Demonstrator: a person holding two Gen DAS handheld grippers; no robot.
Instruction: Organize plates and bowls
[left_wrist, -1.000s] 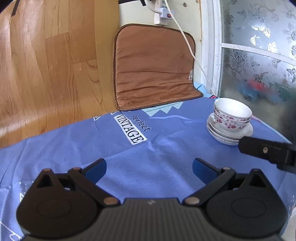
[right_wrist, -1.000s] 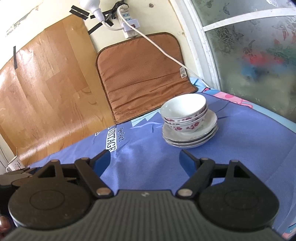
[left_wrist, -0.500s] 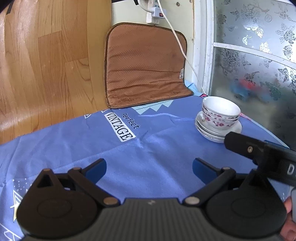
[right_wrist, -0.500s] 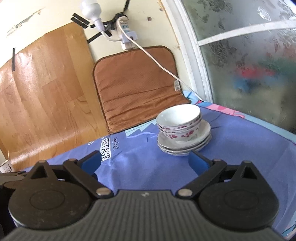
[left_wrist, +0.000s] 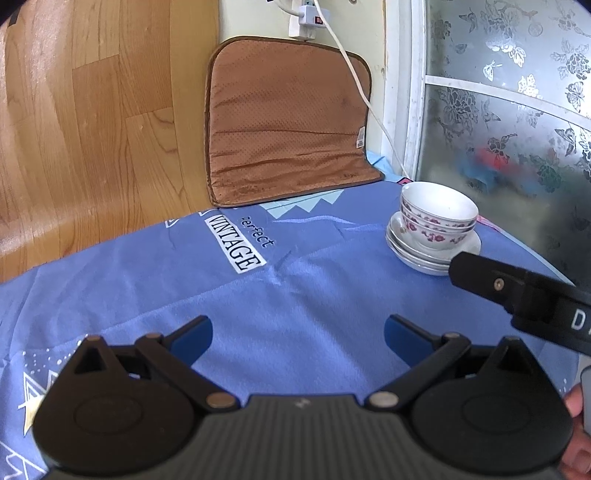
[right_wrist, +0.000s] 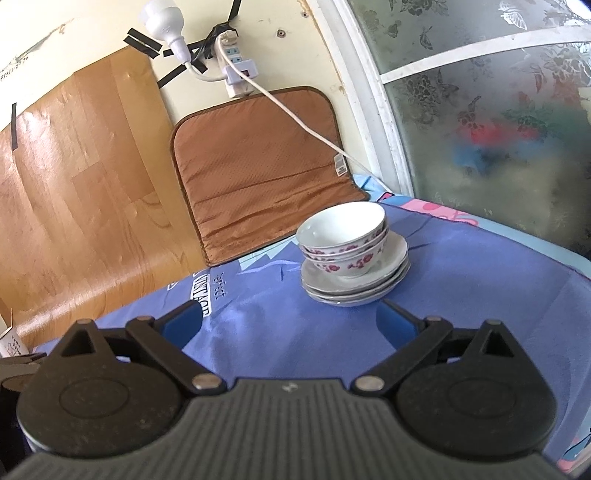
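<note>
White bowls with red flower bands (left_wrist: 437, 218) sit nested on a stack of white plates (left_wrist: 406, 247) at the far right of the blue cloth. They also show in the right wrist view, the bowls (right_wrist: 341, 236) on the plates (right_wrist: 391, 258). My left gripper (left_wrist: 298, 334) is open and empty over the cloth, well short of the stack. My right gripper (right_wrist: 290, 325) is open and empty, just in front of the stack. Part of the right gripper's body (left_wrist: 517, 295) crosses the left wrist view in front of the plates.
A brown cushion (left_wrist: 288, 125) leans on the back wall. A white power cord (right_wrist: 295, 110) hangs from a power strip down behind the stack. A frosted window (right_wrist: 498, 129) lines the right side. The blue tablecloth (left_wrist: 258, 302) drops off at the left edge toward the wood panel.
Both grippers have drawn back and lifted a little from the stack and stayed open. The right gripper's body has come further into the left wrist view.
</note>
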